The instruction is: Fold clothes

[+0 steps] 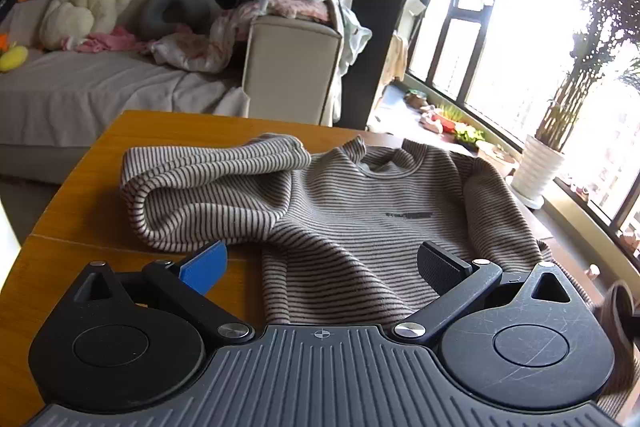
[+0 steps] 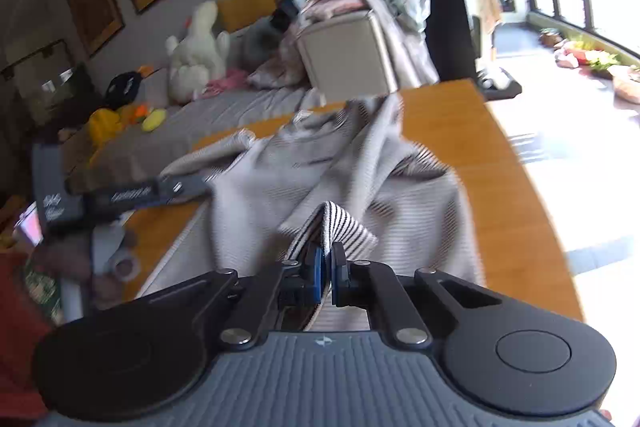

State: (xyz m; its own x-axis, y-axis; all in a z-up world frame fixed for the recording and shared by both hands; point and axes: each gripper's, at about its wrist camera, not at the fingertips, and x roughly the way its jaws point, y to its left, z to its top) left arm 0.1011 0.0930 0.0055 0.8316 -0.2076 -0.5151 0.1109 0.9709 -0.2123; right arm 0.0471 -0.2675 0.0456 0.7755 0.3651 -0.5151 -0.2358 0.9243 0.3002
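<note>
Wooden table [image 1: 80, 211]: orange-brown top, bearing the garment.
Striped sweater [image 1: 360, 219]: brown-and-cream, lying chest-up on the table, collar away from the camera; one sleeve [image 1: 208, 183] doubled over beside the body.
Left gripper [image 1: 320, 263]: held low and level over the sweater's lower edge, fingers spread wide, holding nothing.
Right gripper [image 2: 327, 271]: raised, tilted, fingers pressed together, pinching a fold of the sweater's fabric.
</note>
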